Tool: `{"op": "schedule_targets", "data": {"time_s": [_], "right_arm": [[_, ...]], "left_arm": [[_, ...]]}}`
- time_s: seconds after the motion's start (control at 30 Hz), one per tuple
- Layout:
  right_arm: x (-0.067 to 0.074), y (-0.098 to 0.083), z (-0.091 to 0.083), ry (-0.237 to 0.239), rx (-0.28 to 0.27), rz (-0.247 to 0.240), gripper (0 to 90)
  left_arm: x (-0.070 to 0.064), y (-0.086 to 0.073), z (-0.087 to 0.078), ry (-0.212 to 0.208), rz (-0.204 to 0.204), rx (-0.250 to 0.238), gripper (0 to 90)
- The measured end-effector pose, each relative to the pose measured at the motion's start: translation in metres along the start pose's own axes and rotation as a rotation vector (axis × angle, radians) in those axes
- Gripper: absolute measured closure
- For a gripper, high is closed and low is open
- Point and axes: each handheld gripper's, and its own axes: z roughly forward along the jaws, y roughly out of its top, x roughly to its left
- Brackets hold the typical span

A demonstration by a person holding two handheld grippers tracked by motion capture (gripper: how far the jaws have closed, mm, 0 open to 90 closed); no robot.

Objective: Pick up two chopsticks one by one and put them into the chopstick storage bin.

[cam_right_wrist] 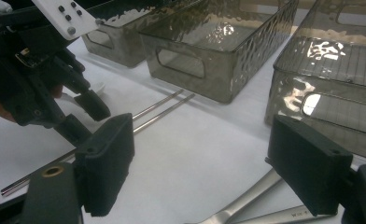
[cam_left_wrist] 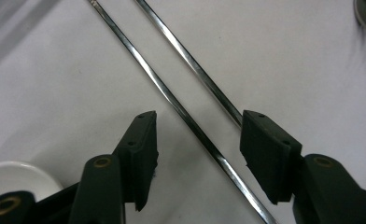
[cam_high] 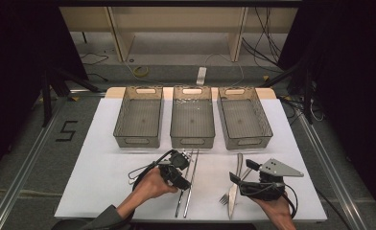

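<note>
Two metal chopsticks [cam_high: 188, 187] lie side by side on the white table, near its front middle. My left gripper [cam_high: 183, 170] hovers low over them, pointing down. In the left gripper view it [cam_left_wrist: 199, 122] is open: one chopstick [cam_left_wrist: 172, 100] runs between the jaws without touching the pads, and the second chopstick [cam_left_wrist: 190, 63] passes under the right jaw. My right gripper [cam_high: 242, 171] is open over the handles of a knife [cam_high: 234, 189] and a fork [cam_high: 224, 197]. In its own view the right gripper [cam_right_wrist: 202, 135] has nothing between its jaws, and the left gripper [cam_right_wrist: 85, 114] stands over the chopsticks [cam_right_wrist: 162, 109].
Three see-through bins stand in a row at the back: left [cam_high: 137, 141], middle [cam_high: 192, 142], right [cam_high: 247, 142]. A white rounded object [cam_left_wrist: 13, 179] lies beside the left gripper. The knife and fork handles [cam_right_wrist: 246, 203] lie below the right jaws.
</note>
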Motion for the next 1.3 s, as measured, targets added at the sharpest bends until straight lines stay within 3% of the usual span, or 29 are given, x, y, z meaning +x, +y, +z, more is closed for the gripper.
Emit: {"op": "schedule_targets", "data": {"time_s": [0.4, 0.8, 1.3], "right_arm": [[0.0009, 0.0001, 0.0001, 0.001, 0.008, -0.008, 24.1], [0.0015, 0.0002, -0.0004, 0.002, 0.016, -0.014, 24.6], [0.0014, -0.0002, -0.0012, 0.001, 0.018, -0.014, 24.9]], "left_arm": [[-0.0019, 0.0021, 0.0072, 0.038, 0.038, 0.044, 55.8], [-0.0016, 0.0016, 0.0079, 0.058, 0.076, 0.048, 64.9], [0.0008, -0.0016, 0.0044, 0.076, 0.072, 0.062, 70.5]]}}
